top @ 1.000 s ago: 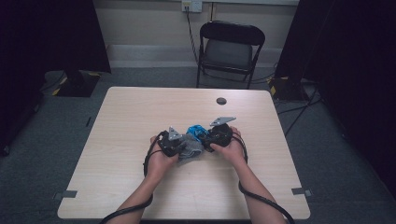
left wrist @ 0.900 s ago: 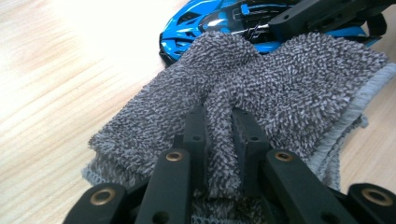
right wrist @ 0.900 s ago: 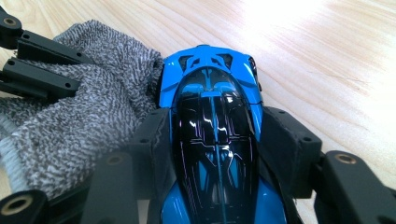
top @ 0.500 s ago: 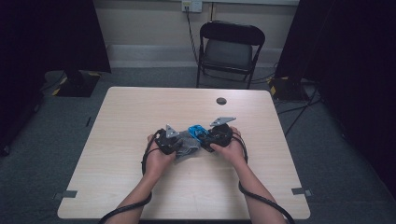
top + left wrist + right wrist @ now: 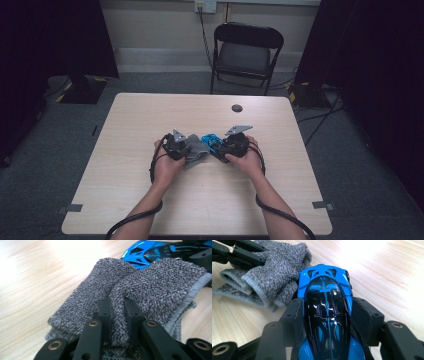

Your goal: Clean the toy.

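The left tool (image 5: 117, 312) is clamped on a raised fold of the grey cloth (image 5: 140, 287), which lies on the desk (image 5: 150, 125) near its middle. The right tool (image 5: 327, 315) grips the blue toy car (image 5: 325, 307) by its sides; the car's nose touches the cloth. A small dark disc (image 5: 237, 108) lies well apart toward the far edge. A folding chair (image 5: 247, 50) stands beyond the desk.

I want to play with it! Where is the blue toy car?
The blue toy car sits between the right gripper's jaws near the table's middle, right beside the grey cloth.
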The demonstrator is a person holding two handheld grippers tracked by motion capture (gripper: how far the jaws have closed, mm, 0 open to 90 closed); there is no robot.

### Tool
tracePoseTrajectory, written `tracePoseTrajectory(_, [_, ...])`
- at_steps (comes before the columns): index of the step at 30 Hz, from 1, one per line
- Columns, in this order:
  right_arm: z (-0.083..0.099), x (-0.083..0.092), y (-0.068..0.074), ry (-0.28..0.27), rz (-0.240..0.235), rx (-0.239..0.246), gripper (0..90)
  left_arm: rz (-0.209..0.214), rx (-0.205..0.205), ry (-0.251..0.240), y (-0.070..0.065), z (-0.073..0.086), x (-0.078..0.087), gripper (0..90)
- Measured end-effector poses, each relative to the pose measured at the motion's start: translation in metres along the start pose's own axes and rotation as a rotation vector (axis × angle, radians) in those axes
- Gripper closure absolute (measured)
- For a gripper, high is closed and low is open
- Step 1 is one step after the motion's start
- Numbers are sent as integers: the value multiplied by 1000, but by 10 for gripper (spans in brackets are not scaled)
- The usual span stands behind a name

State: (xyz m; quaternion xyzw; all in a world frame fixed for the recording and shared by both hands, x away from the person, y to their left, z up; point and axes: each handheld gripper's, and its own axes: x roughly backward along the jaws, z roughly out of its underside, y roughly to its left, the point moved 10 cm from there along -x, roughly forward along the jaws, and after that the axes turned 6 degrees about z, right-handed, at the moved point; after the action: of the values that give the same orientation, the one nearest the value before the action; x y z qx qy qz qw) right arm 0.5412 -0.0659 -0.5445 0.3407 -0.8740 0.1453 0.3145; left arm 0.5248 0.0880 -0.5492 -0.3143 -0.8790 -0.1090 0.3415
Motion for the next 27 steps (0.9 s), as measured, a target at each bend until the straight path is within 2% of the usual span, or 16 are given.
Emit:
tracePoseTrajectory(5, [0,0,0,0,0,-1,437,-14,10,2,6,-1,-1,777])
tracePoseTrajectory(8, [0,0,0,-1,0,-1,437,-20,31,-4,11,-2,-1,777])
tracePoseTrajectory(10, [0,0,0,-2,0,-1,437,-16,68,-21,14,-2,-2,777])
tracePoseTrajectory(12, [0,0,0,-3,-1,-2,436,-13,82,-20,17,-1,-1,777])
tracePoseTrajectory(21, [1,0,0,-7,-3,0,437,-71,104,-32,39,-1,4,775])
tracePoseTrajectory(27, [0,0,0,-4,-4,0,436,-74,111,-50,45,-3,14,776])
